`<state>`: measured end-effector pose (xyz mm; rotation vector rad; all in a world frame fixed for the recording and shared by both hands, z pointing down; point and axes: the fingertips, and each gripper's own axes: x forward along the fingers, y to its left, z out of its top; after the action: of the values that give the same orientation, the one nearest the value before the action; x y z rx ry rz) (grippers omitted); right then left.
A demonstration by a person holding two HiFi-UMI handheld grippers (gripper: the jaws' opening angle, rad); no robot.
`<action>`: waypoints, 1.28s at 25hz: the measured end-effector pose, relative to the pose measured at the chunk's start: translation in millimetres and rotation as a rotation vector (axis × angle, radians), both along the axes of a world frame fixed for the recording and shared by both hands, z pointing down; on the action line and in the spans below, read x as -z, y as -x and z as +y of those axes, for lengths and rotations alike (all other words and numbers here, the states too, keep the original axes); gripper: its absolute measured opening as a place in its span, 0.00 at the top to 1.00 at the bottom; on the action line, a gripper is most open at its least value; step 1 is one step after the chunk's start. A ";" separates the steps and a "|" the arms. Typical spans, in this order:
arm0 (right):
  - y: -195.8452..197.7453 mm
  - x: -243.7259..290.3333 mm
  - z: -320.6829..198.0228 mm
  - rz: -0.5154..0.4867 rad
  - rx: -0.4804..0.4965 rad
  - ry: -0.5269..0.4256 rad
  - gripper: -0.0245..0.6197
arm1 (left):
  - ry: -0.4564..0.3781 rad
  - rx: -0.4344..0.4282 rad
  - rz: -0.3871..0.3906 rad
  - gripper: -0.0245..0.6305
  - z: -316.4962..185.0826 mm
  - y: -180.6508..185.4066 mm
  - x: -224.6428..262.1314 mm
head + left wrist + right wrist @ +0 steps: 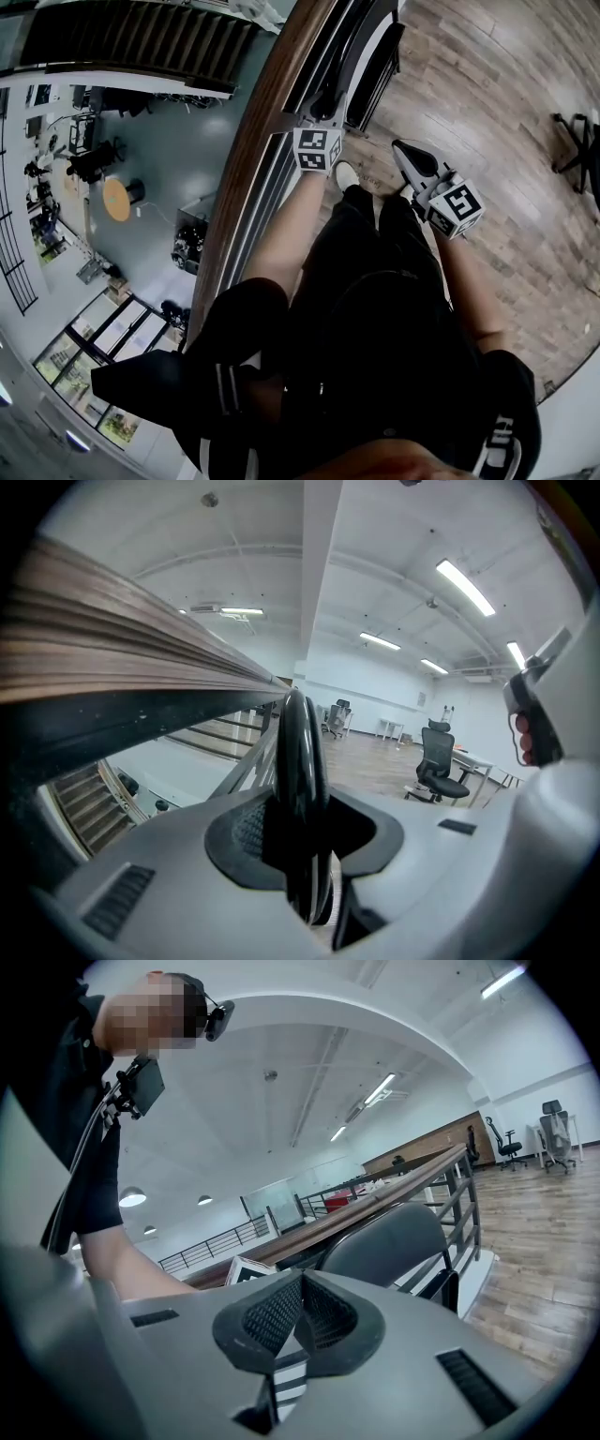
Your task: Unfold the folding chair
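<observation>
Black shirt and shorts of mine fill the bottom of the head view; beyond them both arms reach fwd toward a wooden handrail [262,122] that runs diagonally over a railing, w/ a lower level beyond and a wood floor [487,112] on the right.

Folding chair [373,58] stands folded flat against that railing, just ahead of my feet. My left gripper [302,836] is clamped on its glossy black frame tube [300,752]; the tube stands upright between the jaws and fills the gap. My right gripper [298,1321] is empty, jaws pressed together, near the chair but not touching it. Its view shows the padded backrest [384,1241] just ahead, beside the rail.

Step in hand, as I judge it: grip taken, chair not yet opened. To do it well:
- keep the left clamp firm; a shiny round tube will likely twist or slip.
- draw the chair clear of the railing first, so the legs have room to spread.
- open the right jaws, take the seat's front edge, press it down and away from the back.
- go slowly near the hinges; keep the feet on the floor.
</observation>
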<state>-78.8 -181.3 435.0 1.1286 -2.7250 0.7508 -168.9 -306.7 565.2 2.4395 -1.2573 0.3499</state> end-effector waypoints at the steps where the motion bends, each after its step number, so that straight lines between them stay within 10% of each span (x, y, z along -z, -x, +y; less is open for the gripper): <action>1: -3.3 -1.7 0.4 -0.008 -0.012 0.011 0.95 | 0.001 -0.006 0.001 0.81 3.7 -4.9 1.0; 16: -64.2 -146.5 -46.0 -0.102 -0.245 0.396 0.95 | 0.003 -0.098 -0.033 0.83 44.1 -68.5 13.9; 32: -88.6 -276.0 -77.1 -0.056 -0.480 0.732 0.59 | 0.017 -0.155 -0.051 0.84 71.5 -114.2 7.2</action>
<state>9.8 -258.4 710.9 1.5393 -1.8918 1.6655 -54.6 -235.2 558.0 2.5348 -1.0835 0.4652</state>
